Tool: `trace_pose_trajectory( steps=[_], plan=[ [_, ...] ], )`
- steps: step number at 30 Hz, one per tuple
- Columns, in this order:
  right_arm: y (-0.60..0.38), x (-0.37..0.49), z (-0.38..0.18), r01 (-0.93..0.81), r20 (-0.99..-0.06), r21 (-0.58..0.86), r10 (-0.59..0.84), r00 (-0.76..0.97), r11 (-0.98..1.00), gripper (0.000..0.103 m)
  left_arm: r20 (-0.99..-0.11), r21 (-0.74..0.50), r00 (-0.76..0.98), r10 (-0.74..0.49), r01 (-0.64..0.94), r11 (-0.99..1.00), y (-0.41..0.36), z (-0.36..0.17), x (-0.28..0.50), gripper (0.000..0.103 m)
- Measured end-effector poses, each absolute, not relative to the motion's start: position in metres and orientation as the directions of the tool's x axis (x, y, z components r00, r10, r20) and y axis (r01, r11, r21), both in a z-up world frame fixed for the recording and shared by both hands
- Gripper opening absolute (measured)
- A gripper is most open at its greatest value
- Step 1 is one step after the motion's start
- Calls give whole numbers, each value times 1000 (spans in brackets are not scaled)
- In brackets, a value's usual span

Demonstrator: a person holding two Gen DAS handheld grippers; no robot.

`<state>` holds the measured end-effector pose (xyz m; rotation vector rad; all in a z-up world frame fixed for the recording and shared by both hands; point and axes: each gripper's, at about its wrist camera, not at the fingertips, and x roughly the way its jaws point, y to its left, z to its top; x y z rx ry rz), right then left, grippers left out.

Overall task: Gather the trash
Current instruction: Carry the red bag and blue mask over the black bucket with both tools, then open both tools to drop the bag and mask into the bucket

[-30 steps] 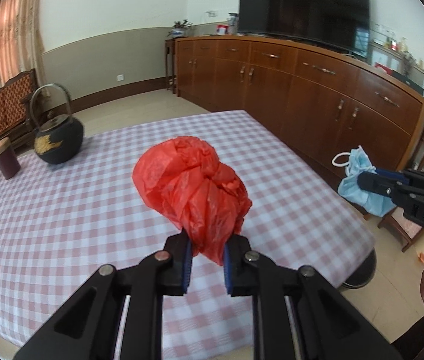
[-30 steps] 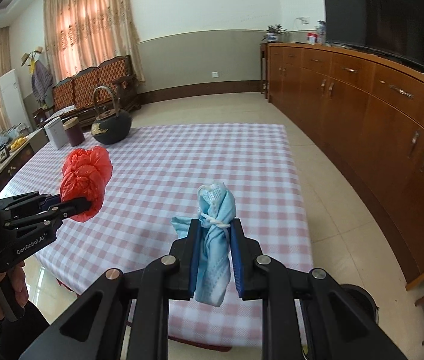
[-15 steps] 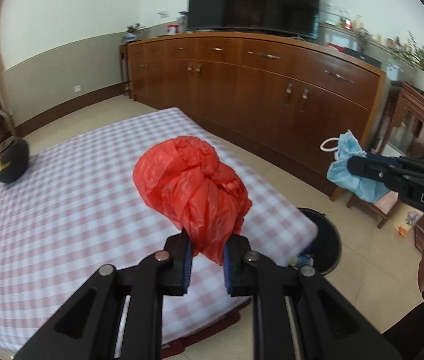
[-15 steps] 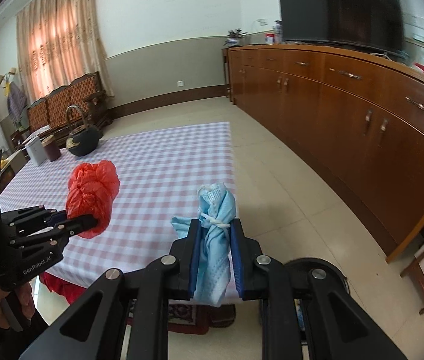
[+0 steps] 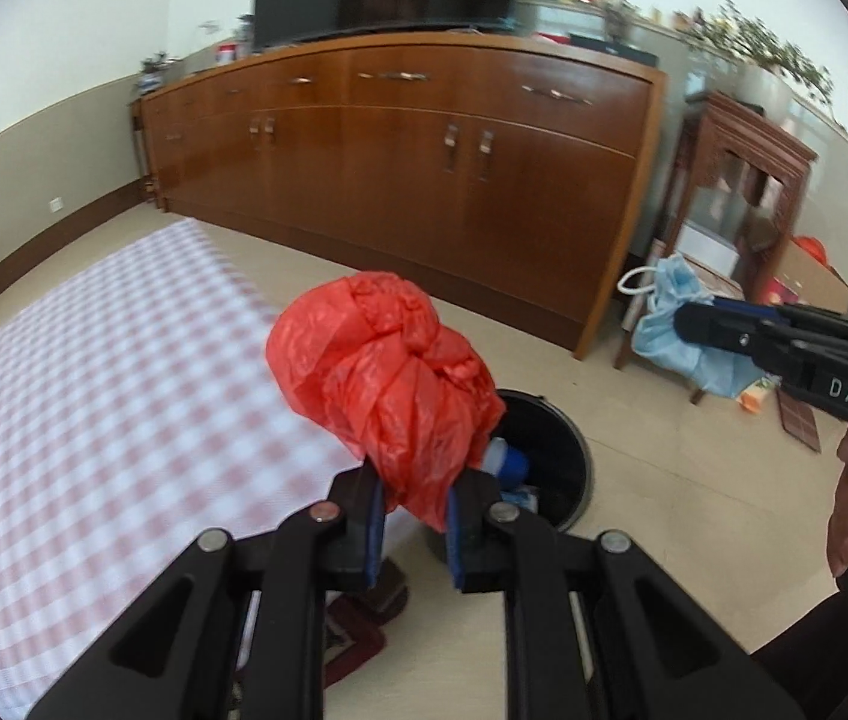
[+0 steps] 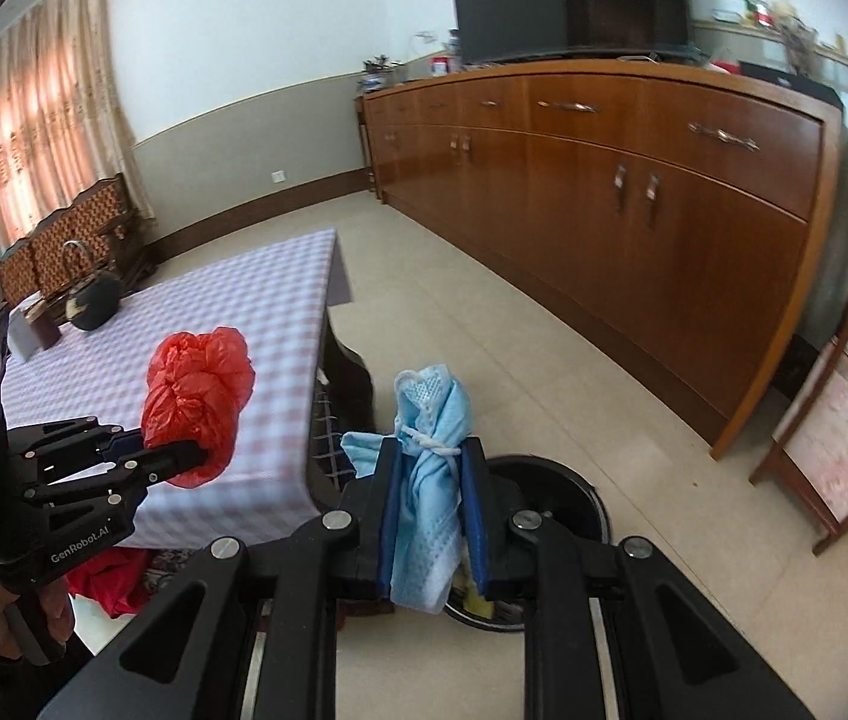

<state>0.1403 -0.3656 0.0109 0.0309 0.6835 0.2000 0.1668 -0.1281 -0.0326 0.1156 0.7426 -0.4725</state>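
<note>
red bag [image 5: 384,372], blue mask [image 6: 433,456], pink-checked tablecloth [image 5: 93,384]

Black hand-held gripper [image 5: 414,531], blue pads [image 5: 373,531], silver screws, white "DAS" marking

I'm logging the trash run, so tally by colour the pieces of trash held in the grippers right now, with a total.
Red: 1, crumpled red plastic bag in the left gripper.
Blue: 1, light blue disposable face mask in the right gripper.
Total: 2, both near the black round trash bin.

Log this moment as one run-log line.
left gripper: shut on red plastic bag | right gripper: shut on blue face mask | black trash bin: on floor beside table, below both
</note>
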Motion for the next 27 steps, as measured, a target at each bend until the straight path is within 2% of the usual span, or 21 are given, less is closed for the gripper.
trace_pose_trajectory(
  steps=[13, 27],
  plan=[
    [-436, 139, -43, -131, -703, 105, 167, 691, 986, 21, -754, -106, 510, -415, 528, 842, -205, -82, 165, 17],
    [-459, 186, -130, -223, -801, 116, 224, 555, 968, 21, -852, -138, 392, -348, 473, 870, -237, -157, 205, 17]
  ],
)
